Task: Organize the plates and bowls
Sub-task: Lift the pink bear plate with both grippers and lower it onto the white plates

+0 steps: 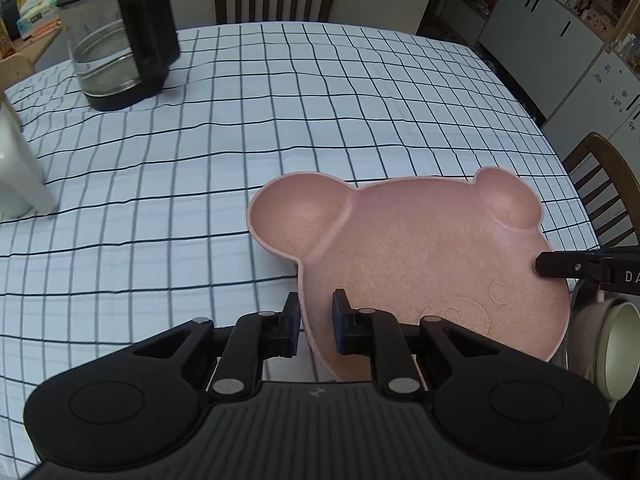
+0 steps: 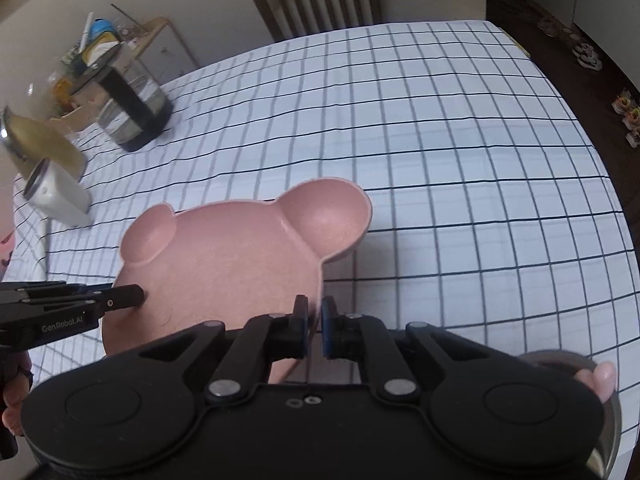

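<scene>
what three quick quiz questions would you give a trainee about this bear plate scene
1. True or false: the pink bear-shaped divided plate is gripped at its rim by both the left tongs and the right tongs.
2. Which item stands at the far left of the white checked tablecloth: a) glass kettle with black handle, b) steel pot, c) blue mug?
3. Fill in: each ear of the plate forms a round ____.

Key: 1 true; 2 a; 3 compartment.
</scene>
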{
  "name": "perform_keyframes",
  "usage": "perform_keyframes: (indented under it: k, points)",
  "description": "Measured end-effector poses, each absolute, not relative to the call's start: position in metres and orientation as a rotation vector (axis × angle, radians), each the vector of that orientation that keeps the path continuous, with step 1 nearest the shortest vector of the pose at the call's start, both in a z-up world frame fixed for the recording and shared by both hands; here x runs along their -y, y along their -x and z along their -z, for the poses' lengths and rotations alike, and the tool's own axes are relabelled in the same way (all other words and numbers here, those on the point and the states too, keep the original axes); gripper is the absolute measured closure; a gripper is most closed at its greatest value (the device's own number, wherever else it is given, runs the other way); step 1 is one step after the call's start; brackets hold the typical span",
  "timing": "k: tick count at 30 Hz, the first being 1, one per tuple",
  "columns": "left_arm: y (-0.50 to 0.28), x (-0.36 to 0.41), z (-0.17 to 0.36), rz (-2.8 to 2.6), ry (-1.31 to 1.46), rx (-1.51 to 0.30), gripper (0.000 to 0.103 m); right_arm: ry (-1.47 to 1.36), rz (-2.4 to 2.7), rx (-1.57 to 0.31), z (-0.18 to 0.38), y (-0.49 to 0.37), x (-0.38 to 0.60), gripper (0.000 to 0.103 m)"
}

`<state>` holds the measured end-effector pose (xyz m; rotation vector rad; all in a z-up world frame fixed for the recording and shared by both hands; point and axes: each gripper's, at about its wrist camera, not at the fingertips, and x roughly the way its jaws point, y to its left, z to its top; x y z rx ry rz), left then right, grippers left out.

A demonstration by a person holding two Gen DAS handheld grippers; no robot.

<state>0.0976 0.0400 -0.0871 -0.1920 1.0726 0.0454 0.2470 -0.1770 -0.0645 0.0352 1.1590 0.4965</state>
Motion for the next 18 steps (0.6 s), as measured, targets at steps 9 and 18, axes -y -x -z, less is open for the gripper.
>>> perform_keyframes:
  k: [9,18]
  points:
    - [-0.042,-0.068,0.071,-0.067,0.173,-1.036,0.088,-0.019,-0.585,-1.142,0.048,-0.202,0.150,0.095]
    - [0.003,-0.085,0.073,-0.088,0.170,-1.036,0.088,0.019,-0.639,-1.155,0.048,-0.165,0.122,0.094]
